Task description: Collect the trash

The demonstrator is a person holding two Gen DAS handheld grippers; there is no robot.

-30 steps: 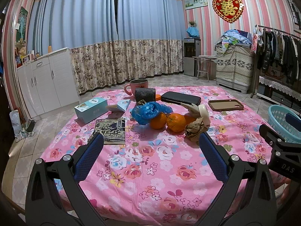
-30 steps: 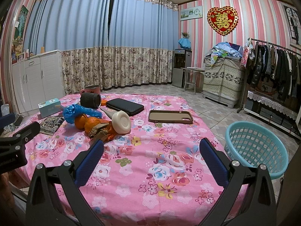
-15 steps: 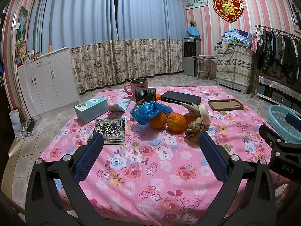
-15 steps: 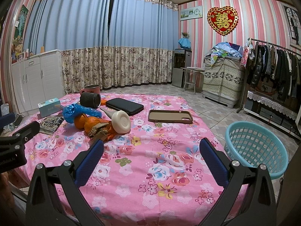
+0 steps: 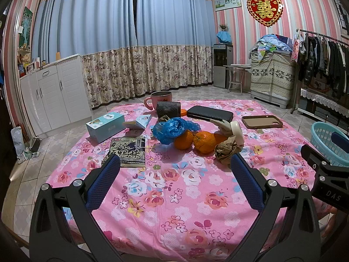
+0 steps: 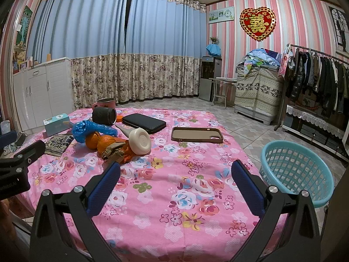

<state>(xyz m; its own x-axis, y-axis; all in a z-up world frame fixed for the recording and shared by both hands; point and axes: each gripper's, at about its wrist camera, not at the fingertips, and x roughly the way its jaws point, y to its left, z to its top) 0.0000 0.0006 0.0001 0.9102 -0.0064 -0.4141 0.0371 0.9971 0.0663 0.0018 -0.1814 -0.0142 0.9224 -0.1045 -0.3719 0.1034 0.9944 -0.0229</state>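
Note:
A crumpled brown paper wad (image 5: 226, 150) (image 6: 112, 151) lies on the pink floral table beside two oranges (image 5: 194, 140) (image 6: 102, 142). A crumpled blue plastic bag (image 5: 172, 128) (image 6: 87, 128) lies on the oranges. A dark snack wrapper (image 5: 128, 151) (image 6: 57, 144) lies flat at the left. A blue mesh basket (image 6: 298, 170) (image 5: 329, 142) stands off the table's right side. My left gripper (image 5: 174, 181) is open and empty above the near table edge. My right gripper (image 6: 174, 181) is open and empty, further right, near the basket.
A pink mug (image 5: 160, 101), a black ribbed cup (image 5: 168, 109) on its side, a black case (image 5: 210, 113), a brown phone case (image 5: 261, 122), a tissue box (image 5: 104, 126) and a white round-headed device (image 5: 236, 131) are on the table. White cabinets (image 5: 54, 93) stand at the left.

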